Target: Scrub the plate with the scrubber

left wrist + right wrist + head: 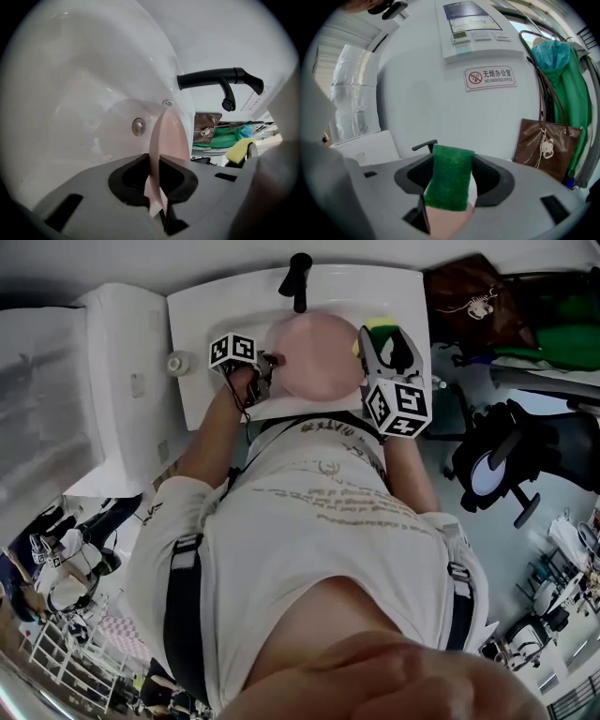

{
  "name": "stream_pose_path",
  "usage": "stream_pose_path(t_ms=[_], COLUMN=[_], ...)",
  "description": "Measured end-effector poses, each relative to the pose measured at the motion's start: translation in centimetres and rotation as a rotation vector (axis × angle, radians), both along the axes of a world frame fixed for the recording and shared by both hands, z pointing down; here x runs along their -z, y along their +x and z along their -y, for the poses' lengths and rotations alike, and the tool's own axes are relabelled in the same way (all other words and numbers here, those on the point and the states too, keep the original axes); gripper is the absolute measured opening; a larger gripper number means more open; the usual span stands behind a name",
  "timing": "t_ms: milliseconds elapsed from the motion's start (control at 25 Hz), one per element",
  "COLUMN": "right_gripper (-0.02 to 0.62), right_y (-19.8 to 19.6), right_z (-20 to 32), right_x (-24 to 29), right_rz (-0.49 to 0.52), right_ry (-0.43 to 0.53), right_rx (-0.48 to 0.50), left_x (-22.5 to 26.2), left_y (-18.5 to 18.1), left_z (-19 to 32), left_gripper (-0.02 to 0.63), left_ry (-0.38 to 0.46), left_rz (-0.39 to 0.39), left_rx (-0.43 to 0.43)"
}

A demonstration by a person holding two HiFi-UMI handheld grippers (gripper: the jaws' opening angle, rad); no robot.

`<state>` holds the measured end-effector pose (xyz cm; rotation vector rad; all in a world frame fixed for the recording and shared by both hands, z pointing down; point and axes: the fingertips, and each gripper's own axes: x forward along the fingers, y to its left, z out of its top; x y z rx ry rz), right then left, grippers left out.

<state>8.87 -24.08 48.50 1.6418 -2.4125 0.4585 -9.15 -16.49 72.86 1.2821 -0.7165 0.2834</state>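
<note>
A pink plate [314, 352] stands on edge in the white sink [192, 371], below the black faucet [299, 277]. My left gripper [265, 362] is shut on the plate's left rim. In the left gripper view the plate [165, 138] runs edge-on between the pads of that gripper [153, 161]. My right gripper [380, 341] is at the plate's right side, shut on the green-and-yellow scrubber [378, 326]. In the right gripper view the scrubber's green face [450, 180] fills the gap of that gripper [451, 164], with the pink plate [445, 220] just below it.
The faucet [220, 79] juts over the basin, near an overflow hole [138, 126]. A brown bag [546, 145] and a green garment [562, 70] hang right of the sink. An office chair [497, 465] stands on the right, a white cabinet [122, 381] on the left.
</note>
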Motion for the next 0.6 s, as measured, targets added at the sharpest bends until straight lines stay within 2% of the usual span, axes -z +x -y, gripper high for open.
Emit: stream_pose_path(t_ms=[200,440,600], right_gripper=[0.253,0.253,0.253], right_y=[0.0,0.7,2.3], right_z=[-0.2,-0.8,-0.9], right_x=[-0.6,-4.1,-5.6], right_rz=[-0.006,-0.103,-0.181], right_ry=[-0.038,-0.212,-0.276], right_rx=[0.015,0.02,-0.012], left_x=[2.7,6.5,8.6], left_y=[3.1,6.1,7.7], left_z=[0.4,1.5,1.9], left_gripper=[0.044,0.044,0.044], left_ry=[0.063,0.18,0.258], left_rz=[-0.036,-0.046,-0.034], left_rx=[-0.055,-0.085,-0.129])
